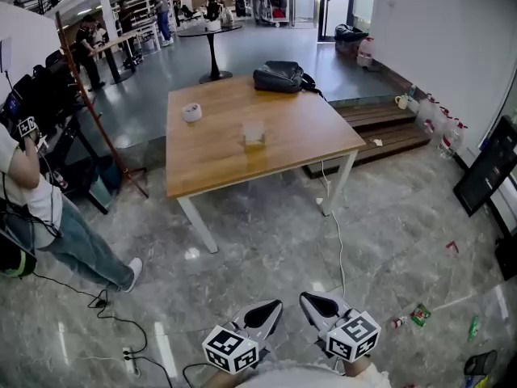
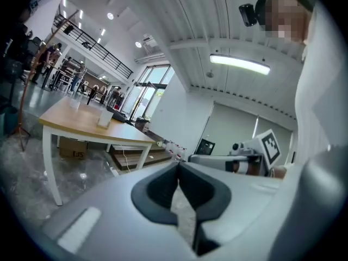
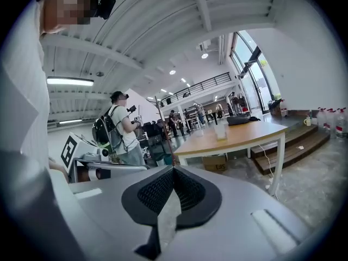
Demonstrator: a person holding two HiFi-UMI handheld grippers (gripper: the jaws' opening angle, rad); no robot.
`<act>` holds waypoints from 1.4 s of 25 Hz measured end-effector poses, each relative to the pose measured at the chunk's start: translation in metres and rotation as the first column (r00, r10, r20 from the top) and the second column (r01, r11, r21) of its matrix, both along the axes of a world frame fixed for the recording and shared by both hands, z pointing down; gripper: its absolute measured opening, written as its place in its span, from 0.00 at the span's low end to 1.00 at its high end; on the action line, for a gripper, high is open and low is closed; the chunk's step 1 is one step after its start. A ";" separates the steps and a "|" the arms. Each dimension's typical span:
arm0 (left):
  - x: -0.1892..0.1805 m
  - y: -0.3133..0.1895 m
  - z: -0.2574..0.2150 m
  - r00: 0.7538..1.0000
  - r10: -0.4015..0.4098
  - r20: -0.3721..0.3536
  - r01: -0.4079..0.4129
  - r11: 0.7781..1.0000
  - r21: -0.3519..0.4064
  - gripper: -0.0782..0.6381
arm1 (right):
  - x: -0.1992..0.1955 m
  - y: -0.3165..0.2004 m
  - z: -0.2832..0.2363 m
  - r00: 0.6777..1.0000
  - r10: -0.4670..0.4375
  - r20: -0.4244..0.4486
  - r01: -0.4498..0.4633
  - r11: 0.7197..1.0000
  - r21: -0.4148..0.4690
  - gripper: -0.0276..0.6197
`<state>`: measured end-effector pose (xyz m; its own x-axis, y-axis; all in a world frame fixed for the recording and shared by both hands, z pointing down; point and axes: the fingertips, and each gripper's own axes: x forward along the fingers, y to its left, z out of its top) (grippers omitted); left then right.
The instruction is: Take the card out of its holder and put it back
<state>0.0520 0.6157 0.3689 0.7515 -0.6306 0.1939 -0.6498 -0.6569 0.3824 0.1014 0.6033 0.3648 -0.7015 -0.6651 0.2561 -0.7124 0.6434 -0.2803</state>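
Sitting on the table point(image 1: 307, 140), holder point(image 1: 254, 133) lies well beyond tools point(image 1: 275, 307) point(image 1: 307, 299).

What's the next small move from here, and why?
Probably step toward the table to bring the card holder within reach. The left gripper and right gripper are both shut and empty, held low at the head view's bottom edge. The card holder stands on the table well ahead of them, likely too far to grasp from here.

Card holder point(image 1: 254, 132) on the table point(image 1: 210, 160): too small to tell whether a card stands in it. Arms point(image 1: 359, 368) behind left gripper point(image 1: 275, 305) and right gripper point(image 1: 309, 299): cut off by the head view's lower edge. Bystander point(image 1: 36, 208): cropped at left.
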 end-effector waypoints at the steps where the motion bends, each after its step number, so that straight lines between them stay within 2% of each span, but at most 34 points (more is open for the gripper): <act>1: -0.004 -0.018 -0.001 1.000 0.006 -0.002 -0.006 1.000 -0.004 0.12 | -0.004 -0.019 -0.003 1.000 0.008 0.000 -0.008 1.000 0.002 0.04; 9: -0.038 -0.161 -0.022 0.998 0.055 -0.015 -0.054 0.998 0.030 0.12 | -0.036 -0.164 -0.019 0.997 0.065 0.034 -0.066 0.998 0.022 0.04; 13: -0.052 -0.216 -0.019 0.998 0.047 -0.044 -0.047 0.999 -0.002 0.12 | -0.052 -0.218 -0.016 0.998 0.059 0.020 -0.060 0.998 0.010 0.04; 18: -0.061 -0.275 -0.015 0.999 0.033 -0.027 -0.033 0.999 -0.016 0.12 | -0.061 -0.275 -0.012 0.998 0.054 0.026 -0.054 0.998 -0.021 0.04; 28: -0.058 -0.418 -0.013 0.999 -0.043 -0.029 0.043 0.999 0.000 0.12 | -0.061 -0.418 -0.018 1.000 -0.022 0.017 0.022 0.999 0.028 0.04; 35: -0.060 -0.534 -0.016 0.991 -0.128 -0.034 0.128 0.992 -0.007 0.12 | -0.046 -0.526 -0.029 0.997 -0.077 0.004 0.077 0.996 0.052 0.04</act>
<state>-0.0083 0.0817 0.3531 0.6707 -0.7213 0.1728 -0.7151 -0.5669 0.4089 0.0554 0.0776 0.3360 -0.7525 -0.6215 0.2181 -0.6586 0.7101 -0.2490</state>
